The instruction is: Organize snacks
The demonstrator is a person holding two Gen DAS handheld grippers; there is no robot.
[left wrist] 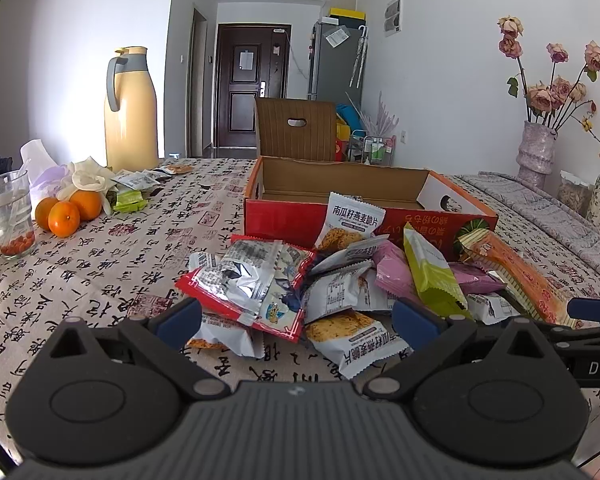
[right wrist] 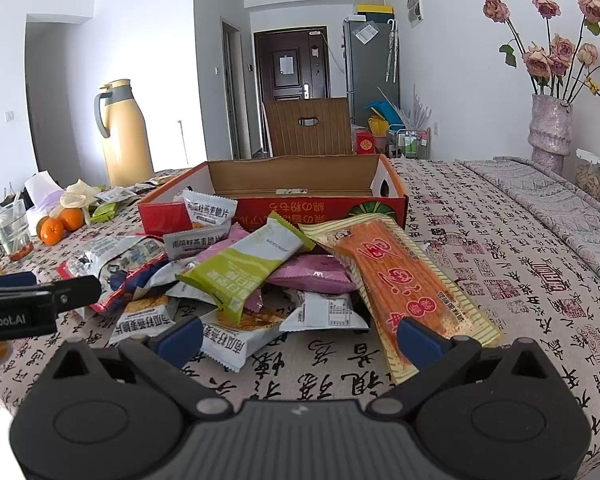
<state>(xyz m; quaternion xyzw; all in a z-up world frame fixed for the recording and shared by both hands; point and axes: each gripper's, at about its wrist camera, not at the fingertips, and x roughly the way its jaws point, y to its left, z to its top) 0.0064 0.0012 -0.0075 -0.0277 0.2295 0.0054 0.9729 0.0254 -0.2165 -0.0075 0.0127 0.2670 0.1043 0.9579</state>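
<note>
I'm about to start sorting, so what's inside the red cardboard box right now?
The red cardboard box shows bare brown inner walls and no snacks in the part that is visible. Its front wall and the snack pile hide the floor nearest the cameras.

We've got two wrist cams, both low over the table (left wrist: 100, 280), tilted slightly down, looking along their own fingers toward the far door (left wrist: 252, 84). The left one sits close behind the snack pile (left wrist: 340, 276); the right one sits just beside it. Both share pile, box (right wrist: 284, 184), flask (right wrist: 124, 136) and vase (right wrist: 550, 132).
</note>
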